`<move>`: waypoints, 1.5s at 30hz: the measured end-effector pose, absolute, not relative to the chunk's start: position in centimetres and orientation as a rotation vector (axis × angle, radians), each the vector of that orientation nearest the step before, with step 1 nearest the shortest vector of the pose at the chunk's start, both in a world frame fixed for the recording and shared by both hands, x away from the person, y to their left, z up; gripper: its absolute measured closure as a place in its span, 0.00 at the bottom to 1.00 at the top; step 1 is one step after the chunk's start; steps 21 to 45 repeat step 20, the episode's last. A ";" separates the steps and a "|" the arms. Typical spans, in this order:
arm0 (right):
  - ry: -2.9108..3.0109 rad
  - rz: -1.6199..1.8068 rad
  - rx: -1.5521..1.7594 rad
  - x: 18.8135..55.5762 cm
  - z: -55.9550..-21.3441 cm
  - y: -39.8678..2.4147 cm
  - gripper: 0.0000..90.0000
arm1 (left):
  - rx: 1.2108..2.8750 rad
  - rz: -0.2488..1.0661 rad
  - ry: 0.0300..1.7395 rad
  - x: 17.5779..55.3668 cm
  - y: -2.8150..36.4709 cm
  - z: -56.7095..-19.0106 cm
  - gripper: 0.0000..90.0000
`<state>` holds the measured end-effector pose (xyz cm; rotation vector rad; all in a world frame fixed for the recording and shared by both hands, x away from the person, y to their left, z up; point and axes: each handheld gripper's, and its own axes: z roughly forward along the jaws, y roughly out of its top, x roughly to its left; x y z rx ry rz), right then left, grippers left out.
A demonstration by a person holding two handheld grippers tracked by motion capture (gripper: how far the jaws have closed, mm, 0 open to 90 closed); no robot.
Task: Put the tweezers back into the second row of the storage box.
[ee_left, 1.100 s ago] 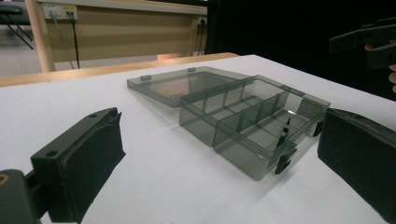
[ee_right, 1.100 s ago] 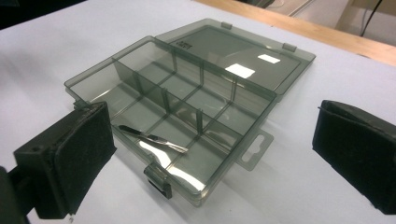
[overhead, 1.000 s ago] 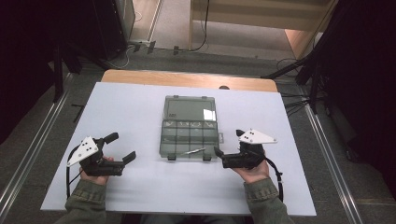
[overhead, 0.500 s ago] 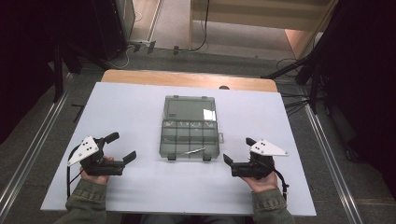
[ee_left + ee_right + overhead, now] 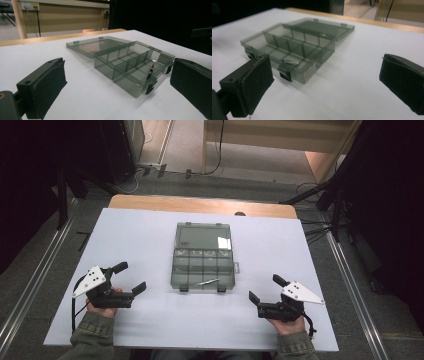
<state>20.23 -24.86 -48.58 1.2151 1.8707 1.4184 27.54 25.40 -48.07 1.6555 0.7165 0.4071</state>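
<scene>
now the right gripper (image 5: 262,296) had pulled back from the box (image 5: 204,255), off its near right corner and down toward the near right of the white surface (image 5: 150,230), fingers spread wide and holding nothing. the left gripper (image 5: 131,276) stayed put at the near left, fingers spread too, nothing between them. the box sat at the middle of the surface, lid (image 5: 203,236) laid flat open behind it, a thin metal piece (image 5: 207,282) lying in the front compartment by the latches. in the right gripper view the box (image 5: 294,50) lay well clear of the fingers (image 5: 249,85). that retreat looked like a drop-off done: piece in, hand out. closing the lid seemed the likely next job.
</scene>
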 end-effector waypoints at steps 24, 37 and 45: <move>1.742 1.456 1.204 17.7 -50.3 -27.6 0.00 | 1.661 0.397 0.719 27.6 25.3 -48.1 0.00; 1.742 1.456 1.204 17.7 -50.3 -27.6 0.00 | 1.661 0.397 0.719 27.6 25.3 -48.1 0.00; 1.742 1.456 1.204 17.7 -50.3 -27.6 0.00 | 1.661 0.397 0.719 27.6 25.3 -48.1 0.00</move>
